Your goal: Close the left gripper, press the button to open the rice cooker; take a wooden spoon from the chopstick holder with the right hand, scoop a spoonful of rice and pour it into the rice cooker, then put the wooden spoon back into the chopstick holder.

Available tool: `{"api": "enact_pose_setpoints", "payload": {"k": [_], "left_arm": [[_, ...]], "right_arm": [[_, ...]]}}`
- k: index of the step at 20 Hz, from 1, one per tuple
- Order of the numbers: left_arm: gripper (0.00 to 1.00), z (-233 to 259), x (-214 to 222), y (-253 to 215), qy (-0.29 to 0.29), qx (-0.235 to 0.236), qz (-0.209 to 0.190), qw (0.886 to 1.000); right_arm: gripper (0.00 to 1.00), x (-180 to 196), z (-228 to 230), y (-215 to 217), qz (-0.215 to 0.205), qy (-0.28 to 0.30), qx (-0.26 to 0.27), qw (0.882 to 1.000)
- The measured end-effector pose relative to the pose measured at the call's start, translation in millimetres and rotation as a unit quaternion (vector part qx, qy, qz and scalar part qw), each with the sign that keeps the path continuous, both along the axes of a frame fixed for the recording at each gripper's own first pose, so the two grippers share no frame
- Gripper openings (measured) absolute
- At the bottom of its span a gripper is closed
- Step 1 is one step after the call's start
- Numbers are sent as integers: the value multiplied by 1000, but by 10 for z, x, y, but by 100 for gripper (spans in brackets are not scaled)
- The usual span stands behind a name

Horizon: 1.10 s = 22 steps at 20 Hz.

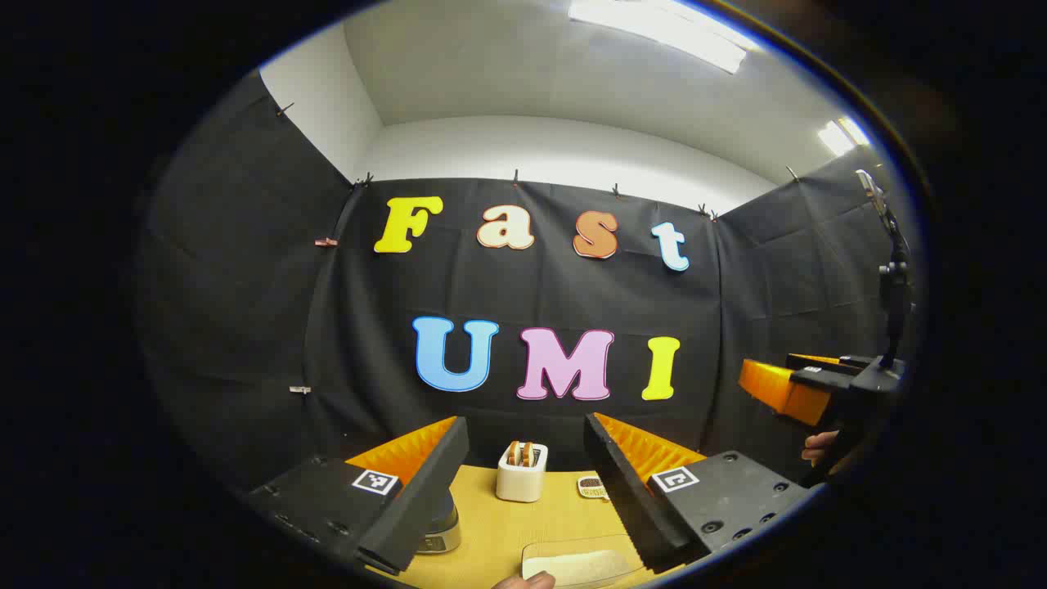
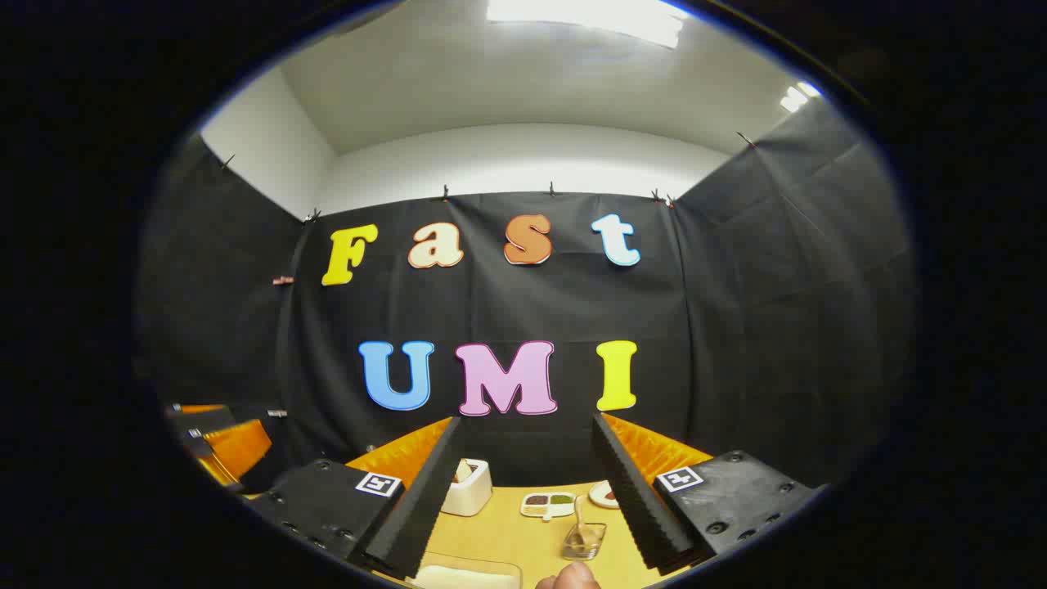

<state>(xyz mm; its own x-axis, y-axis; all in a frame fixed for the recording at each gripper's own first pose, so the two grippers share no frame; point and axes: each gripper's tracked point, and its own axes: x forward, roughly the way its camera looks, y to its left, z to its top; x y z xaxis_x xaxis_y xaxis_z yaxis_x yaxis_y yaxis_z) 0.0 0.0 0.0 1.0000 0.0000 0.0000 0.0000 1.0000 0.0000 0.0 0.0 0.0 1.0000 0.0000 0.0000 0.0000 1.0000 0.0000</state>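
Both claws held high and wide open over a loosely set tabletop

Seen from the left gripper view, the left claw (image 1: 523, 483) has open air between its fingers; ahead stands a white holder (image 1: 521, 474), a rice tray (image 1: 577, 564) lies near, the rice cooker (image 1: 440, 528) sits beside the left finger, with bare tabletop (image 1: 491, 523) between them, and the right claw (image 1: 806, 384) hangs well off to one side. In the right gripper view, the right claw (image 2: 523, 491) looks past the white holder (image 2: 468, 488), a sauce dish (image 2: 548, 504) and a clear cup with a spoon (image 2: 583, 536), all apart, the cloth wall (image 2: 736, 327) closing the far side.
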Motion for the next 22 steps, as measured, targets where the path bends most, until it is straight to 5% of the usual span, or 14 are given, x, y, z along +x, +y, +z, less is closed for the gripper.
{"api": "enact_pose_setpoints", "payload": {"k": [11,22], "left_arm": [[96,-80,69,-27,10,18,5,1000],[96,-241,77,170,27,26,31,999]], "right_arm": [[100,-13,-279,139,30,50,-40,997],[97,100,-294,236,52,49,-27,997]]}}
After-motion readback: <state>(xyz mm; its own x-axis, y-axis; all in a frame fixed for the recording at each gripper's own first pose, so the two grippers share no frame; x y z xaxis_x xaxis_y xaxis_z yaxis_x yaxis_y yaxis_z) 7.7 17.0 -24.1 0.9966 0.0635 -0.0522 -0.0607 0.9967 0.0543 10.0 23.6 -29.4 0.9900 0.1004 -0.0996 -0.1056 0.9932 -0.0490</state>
